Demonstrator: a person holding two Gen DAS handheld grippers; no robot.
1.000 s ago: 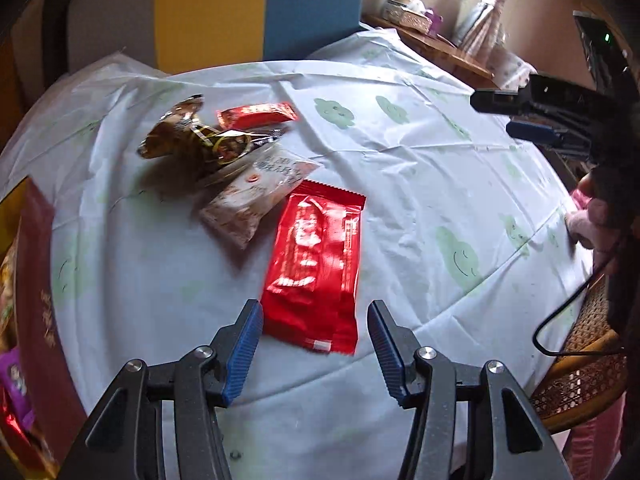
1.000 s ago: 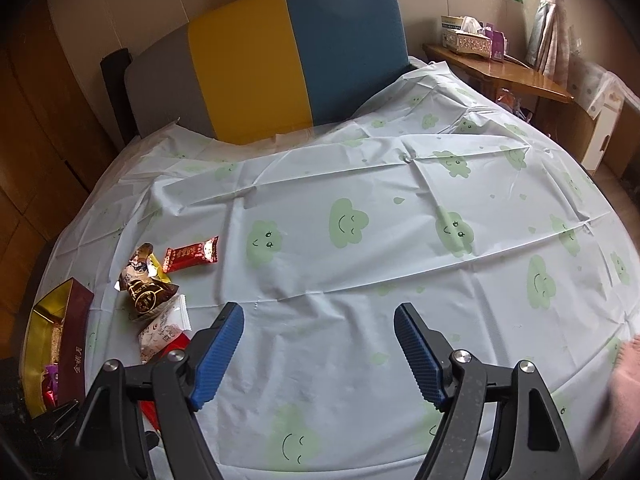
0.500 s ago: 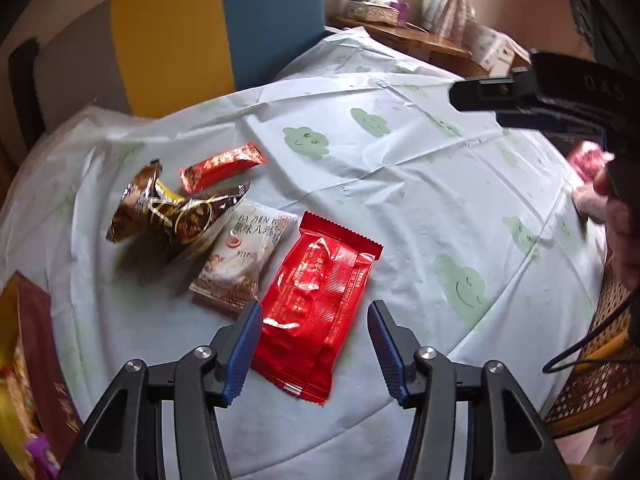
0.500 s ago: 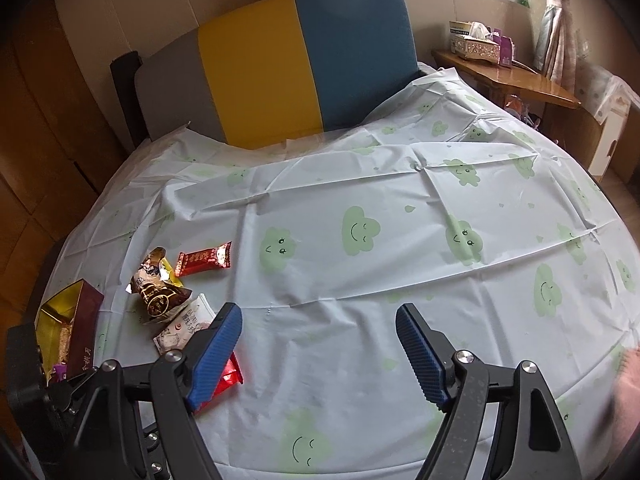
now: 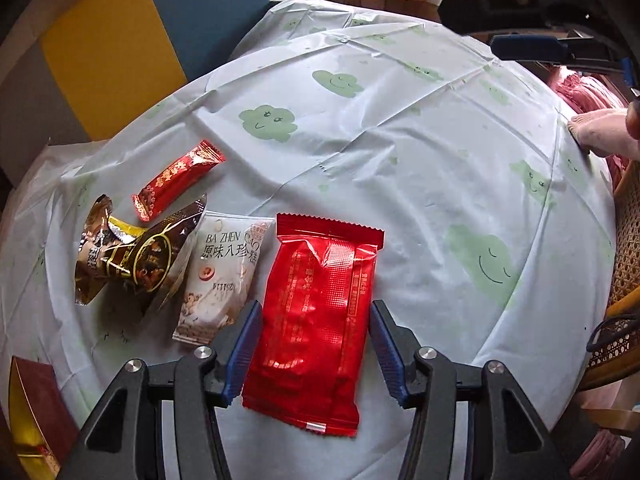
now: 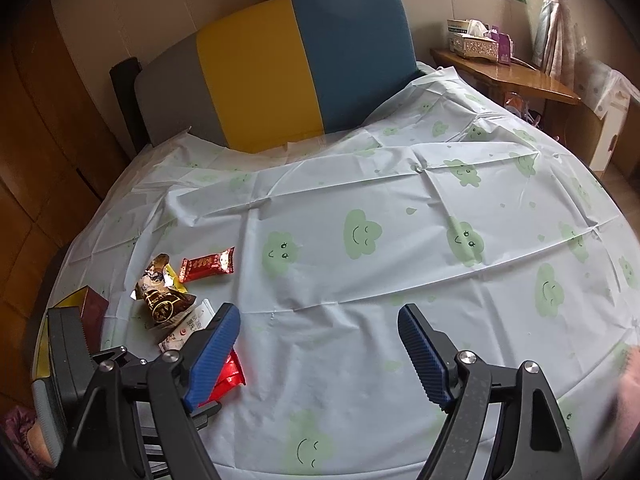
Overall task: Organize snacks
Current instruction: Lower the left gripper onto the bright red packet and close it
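Observation:
A large red snack packet point(image 5: 320, 320) lies flat on the cloud-print tablecloth point(image 5: 400, 168). My left gripper point(image 5: 314, 316) is open, its blue pads on either side of the packet's middle, apart from it. Beside it lie a white packet point(image 5: 222, 276), brown-gold packets point(image 5: 128, 256) and a small red bar point(image 5: 178, 180). My right gripper point(image 6: 320, 330) is open and empty above bare cloth; the same snacks show at its left, the small red bar point(image 6: 208, 266) among them.
A red and gold box point(image 5: 36, 412) stands at the table's left edge, also in the right wrist view point(image 6: 86, 308). A yellow, blue and grey seat back point(image 6: 280, 72) is behind the table. A wooden side table with a tissue box point(image 6: 472, 38) is far right.
My left gripper has moved forward and lower, so the large red packet now lies between its open fingers. The right gripper has drawn back a little and stays open.

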